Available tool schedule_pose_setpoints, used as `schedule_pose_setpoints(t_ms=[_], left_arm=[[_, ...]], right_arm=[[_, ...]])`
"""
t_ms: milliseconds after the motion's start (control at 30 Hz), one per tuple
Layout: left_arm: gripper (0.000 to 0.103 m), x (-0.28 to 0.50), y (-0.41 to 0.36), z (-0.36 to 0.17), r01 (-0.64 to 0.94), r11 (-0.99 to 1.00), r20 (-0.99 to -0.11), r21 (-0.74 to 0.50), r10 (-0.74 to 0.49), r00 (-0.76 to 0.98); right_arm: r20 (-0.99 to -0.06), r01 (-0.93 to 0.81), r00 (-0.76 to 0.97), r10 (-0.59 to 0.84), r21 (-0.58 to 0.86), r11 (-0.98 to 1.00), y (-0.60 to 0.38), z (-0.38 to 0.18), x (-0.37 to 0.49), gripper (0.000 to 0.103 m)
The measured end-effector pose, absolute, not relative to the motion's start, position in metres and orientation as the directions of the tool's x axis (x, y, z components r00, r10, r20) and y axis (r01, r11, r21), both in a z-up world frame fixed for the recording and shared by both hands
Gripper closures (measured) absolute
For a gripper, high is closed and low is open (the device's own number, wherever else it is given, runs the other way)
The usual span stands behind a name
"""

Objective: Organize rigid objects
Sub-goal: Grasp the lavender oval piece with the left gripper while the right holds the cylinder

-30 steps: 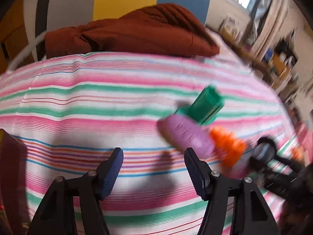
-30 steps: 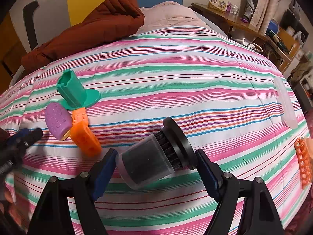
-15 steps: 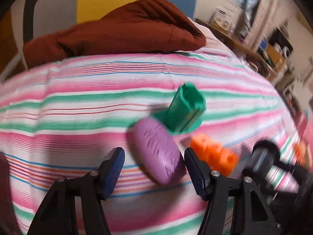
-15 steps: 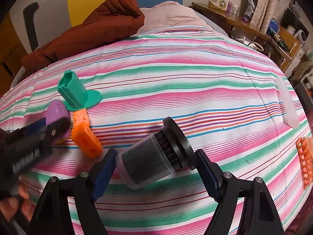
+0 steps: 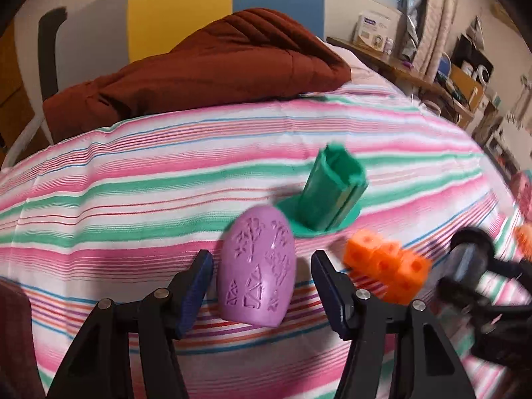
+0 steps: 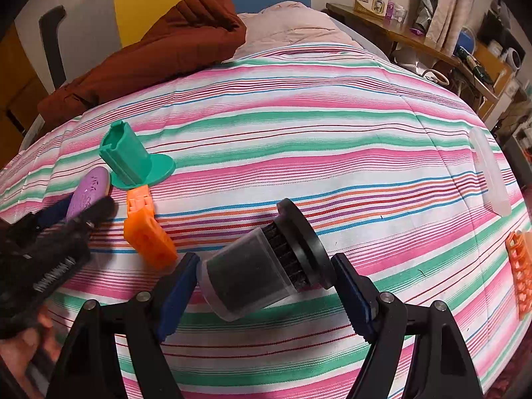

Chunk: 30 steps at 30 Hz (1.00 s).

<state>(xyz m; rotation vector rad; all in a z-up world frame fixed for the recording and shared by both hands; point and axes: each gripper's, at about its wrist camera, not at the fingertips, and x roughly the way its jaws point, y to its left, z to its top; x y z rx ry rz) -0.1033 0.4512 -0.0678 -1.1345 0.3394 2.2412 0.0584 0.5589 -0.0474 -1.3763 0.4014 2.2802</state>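
A purple egg-shaped piece (image 5: pixel 257 266) lies on the striped bedspread between the open jaws of my left gripper (image 5: pixel 259 286), with gaps on both sides. Behind it stands a green flanged tube (image 5: pixel 329 196), and an orange block piece (image 5: pixel 387 267) lies to its right. My right gripper (image 6: pixel 266 286) holds a black cylindrical filter with a clear cup (image 6: pixel 262 269) just above the spread; it also shows blurred in the left wrist view (image 5: pixel 468 252). In the right wrist view the egg (image 6: pixel 89 191), green tube (image 6: pixel 133 163) and orange piece (image 6: pixel 148 229) sit at left, with my left gripper (image 6: pixel 73 209) over the egg.
A rust-brown jacket (image 5: pixel 206 69) lies at the far side of the bed. A clear plastic lid (image 6: pixel 490 173) and an orange lattice piece (image 6: pixel 520 272) lie at the right edge. A cluttered desk (image 6: pixel 415 40) stands beyond the bed.
My left gripper has moved forward and right until the purple egg sits between its open jaws. The right gripper has kept still with the filter.
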Motion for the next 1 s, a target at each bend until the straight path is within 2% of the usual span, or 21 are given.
schedule_pose_setpoints(t_ms=[67,100,167,267,500,800,1000], left_arm=[[0.047,-0.101,0.448,-0.068,-0.619,-0.785,-0.781,-0.039,0.410,-0.471],[0.053,-0.103,0.446,-0.067,-0.610,-0.791,-0.781,-0.050,0.412,-0.470],[0.059,-0.107,0.437,-0.066,-0.598,-0.796,-0.772,-0.098,0.440,-0.458],[0.059,-0.108,0.427,-0.066,-0.610,-0.779,-0.763,-0.148,0.482,-0.430],[0.059,-0.074,0.413,-0.063,-0.635,-0.769,-0.761,-0.074,0.455,-0.462],[0.059,-0.036,0.369,-0.061,-0.656,-0.745,-0.757,-0.120,0.496,-0.426],[0.059,-0.014,0.332,-0.057,-0.613,-0.765,-0.752,-0.198,0.519,-0.405]], right_arm=[[-0.887,-0.512,-0.405,0.222,0.019,-0.859,0.559,-0.047,0.058,0.023],[-0.886,-0.511,-0.405,0.223,0.018,-0.859,0.559,-0.047,0.058,0.023],[-0.885,-0.510,-0.407,0.225,0.015,-0.860,0.558,-0.047,0.059,0.023],[-0.885,-0.511,-0.410,0.223,0.021,-0.859,0.557,-0.047,0.059,0.023],[-0.883,-0.506,-0.413,0.223,0.019,-0.862,0.557,-0.047,0.060,0.023],[-0.882,-0.506,-0.415,0.223,0.020,-0.862,0.557,-0.048,0.061,0.023],[-0.886,-0.495,-0.397,0.240,-0.014,-0.869,0.554,-0.050,0.061,0.023]])
